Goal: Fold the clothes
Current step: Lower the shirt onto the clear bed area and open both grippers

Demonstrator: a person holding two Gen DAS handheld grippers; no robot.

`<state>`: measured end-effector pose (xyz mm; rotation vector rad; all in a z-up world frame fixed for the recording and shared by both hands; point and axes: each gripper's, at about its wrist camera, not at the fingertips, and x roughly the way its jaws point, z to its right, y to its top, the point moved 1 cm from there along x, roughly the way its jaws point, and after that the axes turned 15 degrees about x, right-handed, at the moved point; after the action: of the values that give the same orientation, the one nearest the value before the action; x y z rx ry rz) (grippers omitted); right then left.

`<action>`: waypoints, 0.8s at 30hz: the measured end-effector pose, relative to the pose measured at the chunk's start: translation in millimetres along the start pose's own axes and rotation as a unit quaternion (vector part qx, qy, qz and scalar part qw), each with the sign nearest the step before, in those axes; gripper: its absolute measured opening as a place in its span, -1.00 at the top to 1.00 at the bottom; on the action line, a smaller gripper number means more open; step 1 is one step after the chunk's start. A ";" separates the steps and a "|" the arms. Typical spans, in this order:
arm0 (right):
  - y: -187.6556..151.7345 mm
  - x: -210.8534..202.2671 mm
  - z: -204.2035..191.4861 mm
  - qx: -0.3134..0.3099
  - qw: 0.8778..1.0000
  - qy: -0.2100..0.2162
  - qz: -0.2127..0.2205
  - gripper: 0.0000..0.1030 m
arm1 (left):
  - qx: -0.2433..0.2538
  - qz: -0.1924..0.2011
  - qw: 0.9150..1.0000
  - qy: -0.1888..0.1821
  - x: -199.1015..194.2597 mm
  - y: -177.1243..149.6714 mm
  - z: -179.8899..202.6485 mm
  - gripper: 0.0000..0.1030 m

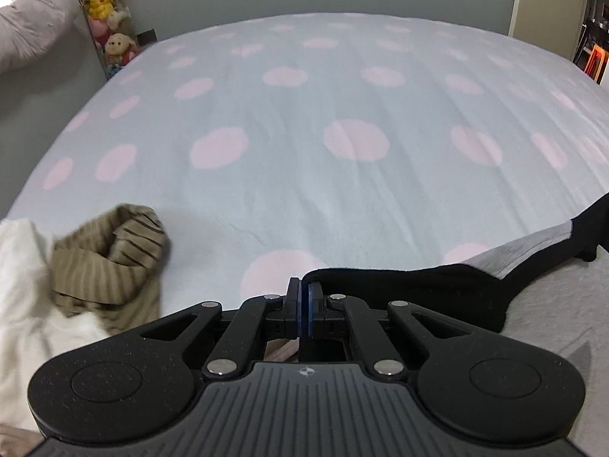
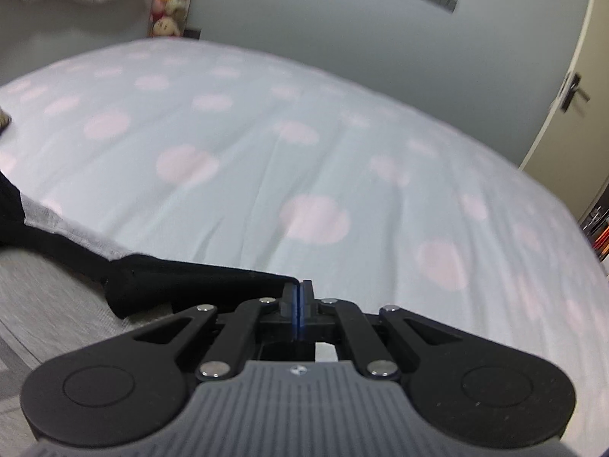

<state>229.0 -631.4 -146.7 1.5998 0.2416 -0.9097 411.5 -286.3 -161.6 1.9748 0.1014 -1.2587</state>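
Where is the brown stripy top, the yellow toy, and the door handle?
brown stripy top (image 1: 106, 266), left wrist view, on its bunched ribbed cloth.
yellow toy (image 1: 99, 0), left wrist view, on its face.
door handle (image 2: 573, 91), right wrist view, on its dark plate.

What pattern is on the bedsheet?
Pale blue bedsheet with large pink dots, clearest in the left wrist view.

Looking forward and down from each wrist, close over the bed, sharing dotted sheet and garment's black edge.
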 end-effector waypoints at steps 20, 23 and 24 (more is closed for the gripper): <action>-5.9 -33.4 22.5 0.068 0.996 0.054 -0.004 0.31 | -0.039 0.042 0.998 -0.003 -49.5 -13.0 -10.6 0.08; -12.8 -45.5 4.4 0.043 0.995 0.093 -0.011 0.62 | -0.022 0.062 0.997 -0.031 -60.3 -16.8 9.3 0.14; -15.6 -46.4 -4.0 0.032 0.994 0.102 -0.014 0.67 | -0.012 0.065 0.997 -0.036 -60.9 -16.7 19.5 0.25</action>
<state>190.0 -608.6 -127.5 1.7550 0.3825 -0.7815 358.7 -267.6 -126.3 1.8822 -0.0469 -1.2382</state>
